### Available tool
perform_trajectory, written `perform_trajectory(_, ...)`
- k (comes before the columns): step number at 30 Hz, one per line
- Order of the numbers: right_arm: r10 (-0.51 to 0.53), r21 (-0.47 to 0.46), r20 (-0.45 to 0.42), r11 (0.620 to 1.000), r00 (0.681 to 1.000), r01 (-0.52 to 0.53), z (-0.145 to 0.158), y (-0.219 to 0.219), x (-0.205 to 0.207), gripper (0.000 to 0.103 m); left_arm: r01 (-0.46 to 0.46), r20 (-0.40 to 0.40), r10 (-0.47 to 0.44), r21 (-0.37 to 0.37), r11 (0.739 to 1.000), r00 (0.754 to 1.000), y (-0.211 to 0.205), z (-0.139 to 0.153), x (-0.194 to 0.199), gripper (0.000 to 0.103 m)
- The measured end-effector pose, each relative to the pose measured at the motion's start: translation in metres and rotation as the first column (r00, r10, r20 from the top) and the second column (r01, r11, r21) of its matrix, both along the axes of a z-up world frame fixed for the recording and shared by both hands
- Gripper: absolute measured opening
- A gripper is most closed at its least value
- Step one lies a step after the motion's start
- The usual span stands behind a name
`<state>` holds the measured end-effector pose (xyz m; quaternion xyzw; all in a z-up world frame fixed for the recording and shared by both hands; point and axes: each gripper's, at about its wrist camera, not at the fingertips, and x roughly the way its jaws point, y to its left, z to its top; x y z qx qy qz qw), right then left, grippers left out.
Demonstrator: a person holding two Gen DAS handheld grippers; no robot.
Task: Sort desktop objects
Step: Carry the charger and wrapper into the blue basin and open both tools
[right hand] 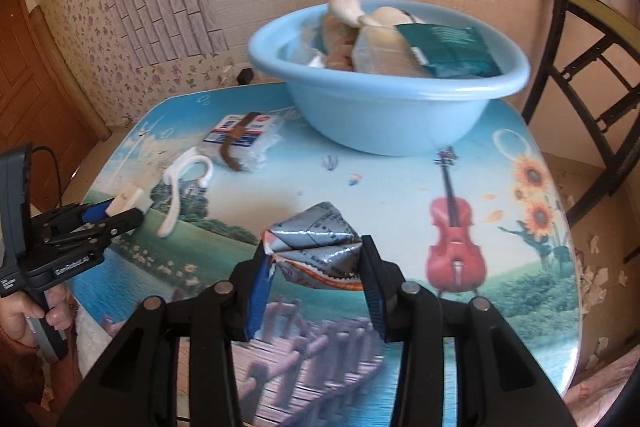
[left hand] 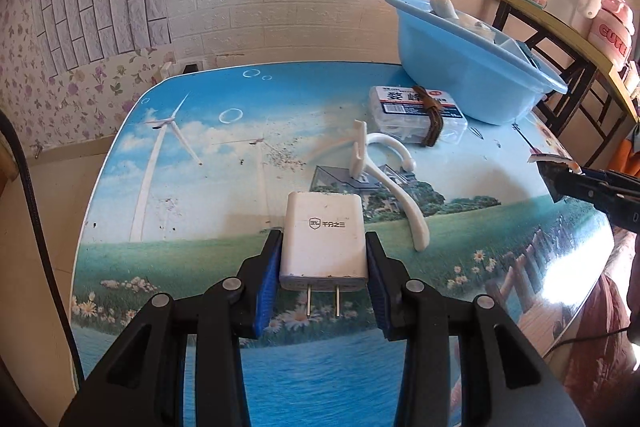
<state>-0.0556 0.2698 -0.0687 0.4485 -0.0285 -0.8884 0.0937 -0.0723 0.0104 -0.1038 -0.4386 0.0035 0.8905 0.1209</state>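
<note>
My left gripper (left hand: pixel 322 259) is shut on a white USB charger plug (left hand: pixel 323 239), prongs toward the camera, held just above the table; it also shows in the right wrist view (right hand: pixel 127 195). My right gripper (right hand: pixel 316 267) is shut on a crumpled silver snack wrapper (right hand: pixel 316 247), lifted over the table's near part. A light blue basin (right hand: pixel 384 95) at the table's back holds several items, including a teal packet and a white bone-shaped toy. A white plastic hook (left hand: pixel 384 171) and a clear box (left hand: pixel 416 107) with a brown strap lie between the left gripper and the basin.
The picture-printed table (left hand: pixel 200 187) stands against a brick-pattern wall. A black-framed shelf (left hand: pixel 560 23) with a white kettle and pink items stands at the right. Paper scraps litter the floor (right hand: pixel 592 267) to the right of the table. A wooden door is at far left.
</note>
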Motion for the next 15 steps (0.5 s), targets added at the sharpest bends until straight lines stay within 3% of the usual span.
perform_trajectory(3,-0.014,-0.020,0.036,1.000,0.999,0.015,-0.005,0.016,-0.002,0.040,-0.016,-0.016,0.016,-0.006,1.000,1.000,0.004,-0.001,0.006,0.038)
perform_trajectory(7,-0.050,-0.169,0.091,0.983,0.995,0.065,-0.015,0.034,-0.007,0.040,-0.031,-0.032,0.030,-0.008,0.999,0.999,0.005,-0.001,0.008,0.038)
perform_trajectory(10,-0.071,-0.066,0.073,0.995,0.995,0.076,-0.020,0.023,-0.002,0.040,-0.044,-0.044,0.043,-0.019,0.999,0.998,0.007,-0.002,0.010,0.038)
perform_trajectory(13,-0.039,-0.009,0.053,0.999,0.998,0.040,-0.019,0.015,0.004,0.040,-0.048,-0.065,0.044,-0.070,0.996,0.997,0.014,-0.003,0.012,0.039)
perform_trajectory(15,-0.026,0.004,0.052,1.000,0.998,0.026,-0.019,0.013,0.005,0.040,-0.061,-0.065,0.057,-0.062,0.996,0.996,0.014,-0.003,0.012,0.039)
